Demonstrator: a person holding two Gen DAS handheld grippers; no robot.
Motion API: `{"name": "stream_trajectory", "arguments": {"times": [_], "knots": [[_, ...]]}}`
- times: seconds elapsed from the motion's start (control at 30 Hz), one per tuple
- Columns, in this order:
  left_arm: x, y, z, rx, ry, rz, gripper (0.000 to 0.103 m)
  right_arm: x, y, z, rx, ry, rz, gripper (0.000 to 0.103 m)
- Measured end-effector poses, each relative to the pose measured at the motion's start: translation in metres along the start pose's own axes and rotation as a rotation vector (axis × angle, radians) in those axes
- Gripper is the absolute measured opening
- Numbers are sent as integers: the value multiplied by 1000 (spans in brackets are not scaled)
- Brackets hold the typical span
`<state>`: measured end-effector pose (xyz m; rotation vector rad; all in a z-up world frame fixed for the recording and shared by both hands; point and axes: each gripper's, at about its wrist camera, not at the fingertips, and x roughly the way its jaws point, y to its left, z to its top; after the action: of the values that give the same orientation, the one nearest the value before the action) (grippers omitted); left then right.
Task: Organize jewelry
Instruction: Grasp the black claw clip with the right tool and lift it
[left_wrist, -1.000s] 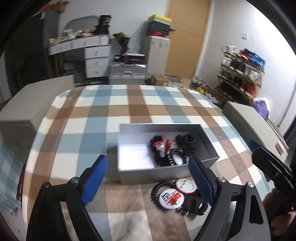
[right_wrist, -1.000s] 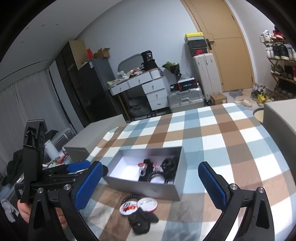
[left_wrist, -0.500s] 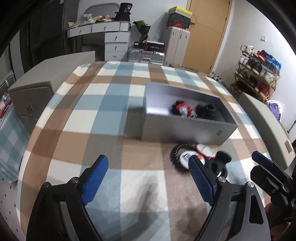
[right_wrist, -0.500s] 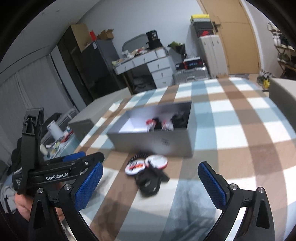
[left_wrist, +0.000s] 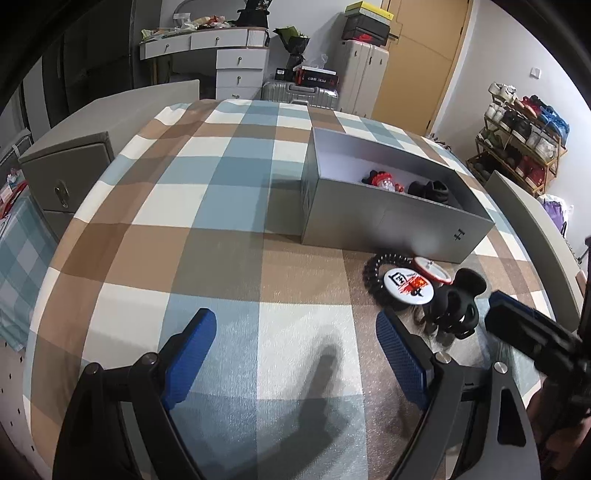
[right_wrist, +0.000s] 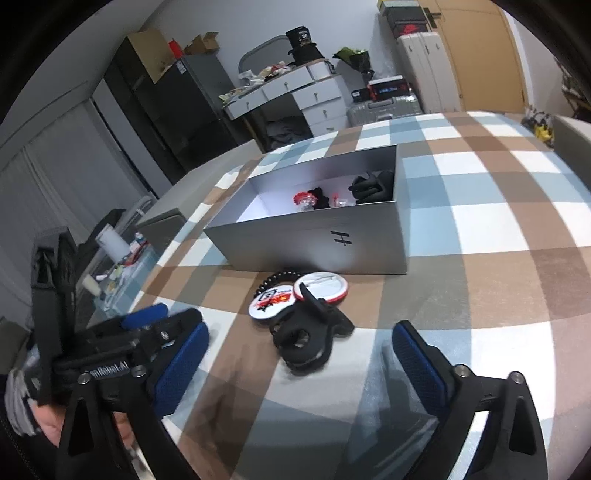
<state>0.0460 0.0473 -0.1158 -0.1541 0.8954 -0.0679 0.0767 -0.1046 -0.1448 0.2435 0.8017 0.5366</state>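
Observation:
An open grey box (left_wrist: 388, 225) (right_wrist: 321, 243) stands on the checked tablecloth, with red-and-black pieces (left_wrist: 382, 180) and a black piece (right_wrist: 371, 186) inside. Just in front of it lies a small pile: a black beaded bracelet (left_wrist: 371, 273) (right_wrist: 280, 277), two round badges (left_wrist: 408, 286) (right_wrist: 321, 288) and a black hair clip (left_wrist: 456, 306) (right_wrist: 306, 332). My left gripper (left_wrist: 295, 354) hangs open over bare cloth, left of the pile. My right gripper (right_wrist: 301, 369) is wide, its jaws closing a little. The clip lies just ahead of its fingertips, untouched.
A grey cabinet (left_wrist: 70, 162) flanks the table on the left and a grey ledge (left_wrist: 528, 221) on the right. White drawers (left_wrist: 240, 62), a suitcase (left_wrist: 299, 92) and a shoe rack (left_wrist: 517, 136) stand farther back. The cloth to the left of the box is bare.
Both grippers have sunk toward the table and tilted down; the box and the pile now sit closer and larger in both views. Nothing has been picked up.

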Motion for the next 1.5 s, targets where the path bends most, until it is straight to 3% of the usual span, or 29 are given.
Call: {"name": "stream_trajectory", "arguments": {"times": [0.4, 0.5, 0.57, 0.67, 1.1, 1.5], "knots": [[3, -2, -1, 20, 11, -4, 85, 7, -2, 19, -21, 1, -1, 81], [6, -1, 0, 10, 20, -10, 85, 21, -6, 20, -5, 58, 6, 62], [7, 0, 0, 8, 24, -9, 85, 27, -8, 18, 0, 90, 12, 41], [7, 0, 0, 8, 25, -8, 85, 26, -7, 12, -14, 84, 9, 28], [6, -4, 1, 21, 28, -12, 85, 6, -12, 9, 6, 33, 29, 24], [6, -26, 12, 75, 30, -75, 85, -10, -20, 6, 20, -11, 31, 24]]}}
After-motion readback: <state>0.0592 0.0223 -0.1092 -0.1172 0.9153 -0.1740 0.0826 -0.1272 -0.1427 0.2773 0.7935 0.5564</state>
